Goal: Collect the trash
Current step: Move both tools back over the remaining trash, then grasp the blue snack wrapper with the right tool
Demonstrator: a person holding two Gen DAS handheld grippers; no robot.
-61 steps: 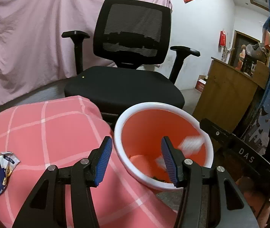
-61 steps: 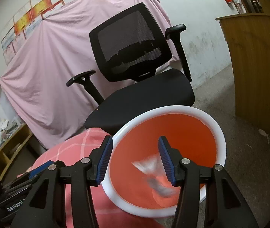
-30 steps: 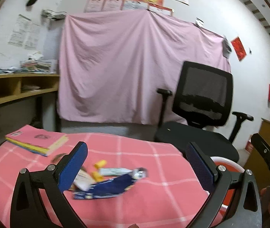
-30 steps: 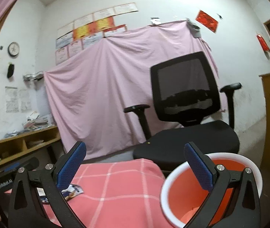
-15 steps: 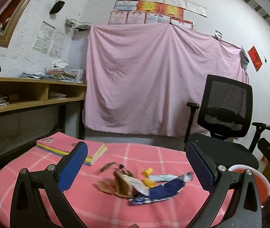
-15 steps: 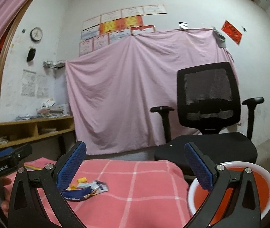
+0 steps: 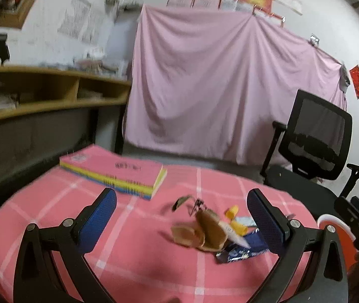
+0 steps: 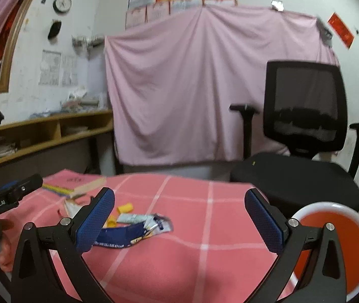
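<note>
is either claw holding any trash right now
No. The left claw and right claw are both wide open and empty; the crumpled wrappers lie on the pink checked cloth.

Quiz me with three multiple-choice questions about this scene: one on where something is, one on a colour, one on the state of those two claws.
1. Where is the litter pile?
A. on the pink tablecloth
B. on the chair
C. in the bin

2. What colour is the bin inside?
A. blue
B. orange-red
C. green

3. How are the left gripper and right gripper?
A. both shut
B. one holds litter
C. both open, empty

Answers: 1 A, wrappers lie on the cloth near the book. 2 B, orange-red under a white rim. 3 C, wide gaps, nothing between the pads.
</note>
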